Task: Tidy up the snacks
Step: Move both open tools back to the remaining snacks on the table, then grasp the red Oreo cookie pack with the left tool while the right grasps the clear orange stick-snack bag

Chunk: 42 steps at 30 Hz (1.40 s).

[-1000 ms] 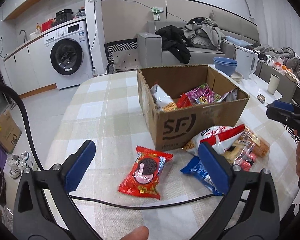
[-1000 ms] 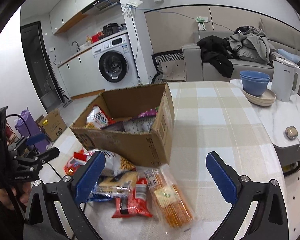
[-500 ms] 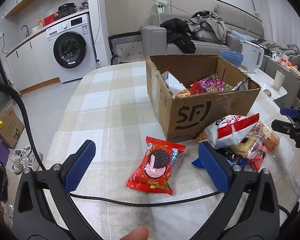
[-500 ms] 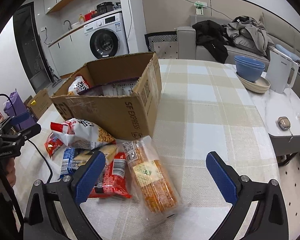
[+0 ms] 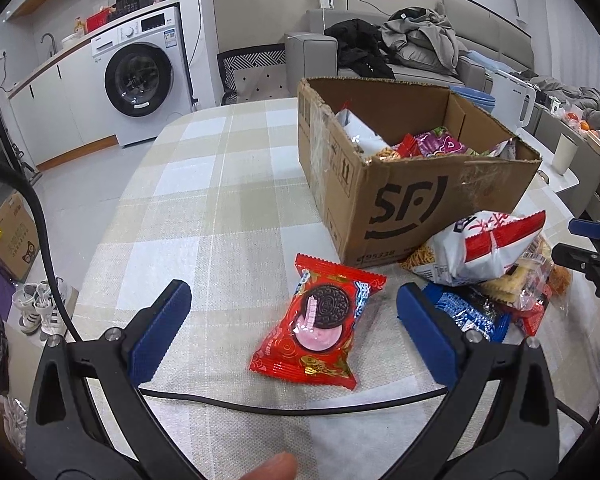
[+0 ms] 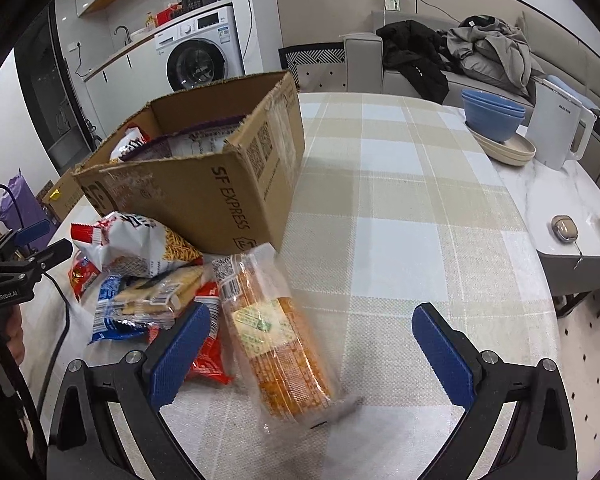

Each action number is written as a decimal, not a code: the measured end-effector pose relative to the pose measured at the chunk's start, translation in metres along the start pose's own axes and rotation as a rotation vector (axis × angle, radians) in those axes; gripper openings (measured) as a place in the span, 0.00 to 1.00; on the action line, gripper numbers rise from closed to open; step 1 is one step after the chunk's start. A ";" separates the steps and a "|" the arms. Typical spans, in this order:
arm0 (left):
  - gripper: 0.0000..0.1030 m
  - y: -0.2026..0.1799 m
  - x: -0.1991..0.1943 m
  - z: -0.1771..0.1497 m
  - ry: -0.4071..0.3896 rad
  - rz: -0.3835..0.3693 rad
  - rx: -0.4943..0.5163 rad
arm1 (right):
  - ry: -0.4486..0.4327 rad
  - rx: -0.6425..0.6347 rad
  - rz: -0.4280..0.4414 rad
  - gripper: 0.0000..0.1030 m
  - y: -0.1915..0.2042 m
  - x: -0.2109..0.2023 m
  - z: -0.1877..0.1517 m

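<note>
The left gripper, jaws spread wide and holding nothing, hovers over a red cookie packet lying on the checked tablecloth, at 7 o'clock from the cardboard box of snacks. The right gripper, equally wide open and empty, frames a clear cracker sleeve at the box's 5 o'clock corner, beside a heap of packets.

The cardboard box says "SF" on one side. Another side says "SF EXPRESS". The left gripper's handle says "GenRobot.AI".

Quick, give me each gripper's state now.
Left gripper: open, empty, red cookie packet between its fingers.
Right gripper: open, empty, over the orange cracker pack.
</note>
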State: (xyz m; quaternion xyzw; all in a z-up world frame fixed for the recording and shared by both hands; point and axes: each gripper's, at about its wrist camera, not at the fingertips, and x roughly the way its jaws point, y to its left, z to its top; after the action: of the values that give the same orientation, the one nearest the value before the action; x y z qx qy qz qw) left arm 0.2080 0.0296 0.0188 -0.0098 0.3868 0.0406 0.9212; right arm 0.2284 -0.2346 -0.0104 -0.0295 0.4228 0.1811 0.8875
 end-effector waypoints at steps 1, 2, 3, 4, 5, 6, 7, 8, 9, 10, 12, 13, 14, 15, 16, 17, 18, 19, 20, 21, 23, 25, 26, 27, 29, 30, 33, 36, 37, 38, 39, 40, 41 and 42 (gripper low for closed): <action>0.99 0.001 0.002 -0.001 0.003 0.002 0.000 | 0.006 0.000 -0.004 1.00 0.000 0.001 0.000; 0.99 0.001 0.006 -0.001 0.009 0.001 0.001 | 0.008 0.000 -0.005 1.00 -0.001 0.002 0.000; 0.99 0.001 0.008 -0.002 0.015 0.001 0.001 | 0.010 -0.001 -0.004 1.00 -0.001 0.003 0.000; 0.99 0.001 0.010 -0.003 0.020 0.003 0.002 | 0.014 -0.003 -0.002 1.00 -0.001 0.004 -0.001; 0.99 0.001 0.013 -0.004 0.026 0.006 0.003 | 0.020 -0.008 -0.002 1.00 0.000 0.005 -0.001; 0.99 0.000 0.016 -0.005 0.031 0.007 0.005 | 0.024 -0.013 -0.003 1.00 0.001 0.006 -0.002; 0.99 0.000 0.018 -0.006 0.036 0.009 0.008 | 0.028 -0.017 -0.004 1.00 0.001 0.007 -0.002; 0.99 -0.001 0.022 -0.006 0.044 0.011 0.012 | 0.034 -0.022 -0.006 1.00 0.002 0.008 -0.002; 0.99 -0.001 0.023 -0.008 0.049 0.012 0.014 | 0.040 -0.028 -0.011 1.00 0.003 0.010 -0.003; 1.00 -0.002 0.027 -0.008 0.056 0.012 0.019 | 0.044 -0.033 -0.015 1.00 0.004 0.011 -0.003; 1.00 -0.002 0.031 -0.011 0.068 0.011 0.028 | 0.049 -0.039 -0.034 1.00 0.004 0.013 -0.004; 1.00 -0.003 0.034 -0.012 0.079 0.005 0.033 | 0.055 -0.039 -0.042 1.00 0.003 0.015 -0.005; 0.99 -0.004 0.036 -0.012 0.085 0.000 0.040 | 0.063 -0.038 -0.048 1.00 0.004 0.016 -0.005; 0.99 -0.005 0.038 -0.012 0.091 -0.004 0.049 | 0.069 -0.040 -0.048 1.00 0.003 0.017 -0.006; 1.00 -0.006 0.040 -0.012 0.094 -0.006 0.057 | 0.072 -0.044 -0.048 1.00 0.003 0.018 -0.007; 1.00 -0.007 0.042 -0.012 0.097 -0.005 0.064 | 0.075 -0.050 -0.047 1.00 0.004 0.018 -0.008; 1.00 -0.008 0.045 -0.012 0.101 -0.003 0.068 | 0.079 -0.058 -0.048 0.99 0.005 0.019 -0.008; 0.99 -0.008 0.048 -0.012 0.106 -0.004 0.070 | 0.082 -0.065 -0.051 0.99 0.006 0.021 -0.009; 0.99 -0.008 0.050 -0.012 0.111 -0.008 0.071 | 0.086 -0.073 -0.051 0.99 0.008 0.023 -0.010; 0.98 -0.008 0.052 -0.013 0.116 -0.013 0.071 | 0.087 -0.077 -0.052 0.97 0.008 0.024 -0.011; 0.94 -0.007 0.057 -0.014 0.122 -0.027 0.068 | 0.084 -0.073 -0.043 0.92 0.008 0.027 -0.012; 0.91 -0.006 0.063 -0.014 0.132 -0.027 0.062 | 0.094 -0.063 -0.027 0.85 0.005 0.030 -0.013; 0.88 -0.005 0.067 -0.014 0.138 -0.029 0.058 | 0.099 -0.062 -0.019 0.82 0.004 0.032 -0.013; 0.85 -0.004 0.069 -0.015 0.141 -0.032 0.056 | 0.090 -0.070 -0.024 0.79 0.005 0.031 -0.014; 0.82 -0.002 0.073 -0.013 0.144 -0.043 0.044 | 0.088 -0.082 -0.032 0.76 0.006 0.031 -0.014; 0.80 -0.001 0.073 -0.014 0.145 -0.043 0.042 | 0.086 -0.086 -0.032 0.74 0.007 0.031 -0.015; 0.69 0.000 0.075 -0.014 0.139 -0.062 0.043 | 0.082 -0.095 -0.026 0.69 0.010 0.030 -0.016; 0.55 0.000 0.074 -0.016 0.133 -0.087 0.042 | 0.079 -0.108 -0.017 0.63 0.013 0.028 -0.017; 0.52 -0.001 0.073 -0.017 0.130 -0.087 0.044 | 0.077 -0.113 -0.014 0.62 0.015 0.027 -0.018; 0.47 -0.001 0.074 -0.016 0.128 -0.094 0.045 | 0.077 -0.118 -0.012 0.59 0.016 0.026 -0.018; 0.44 -0.001 0.073 -0.017 0.126 -0.099 0.046 | 0.076 -0.121 -0.009 0.57 0.018 0.025 -0.018; 0.42 -0.002 0.071 -0.019 0.124 -0.101 0.049 | 0.075 -0.123 -0.005 0.55 0.019 0.025 -0.018; 0.41 -0.003 0.071 -0.019 0.123 -0.099 0.053 | 0.074 -0.126 -0.003 0.53 0.020 0.024 -0.019; 0.41 -0.003 0.071 -0.019 0.121 -0.096 0.055 | 0.072 -0.130 0.001 0.48 0.021 0.023 -0.019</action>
State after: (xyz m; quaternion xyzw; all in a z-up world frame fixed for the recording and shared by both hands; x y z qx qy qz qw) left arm 0.2446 0.0306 -0.0450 -0.0057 0.4417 -0.0149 0.8970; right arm 0.2204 -0.2121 -0.0384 -0.0933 0.4417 0.2075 0.8678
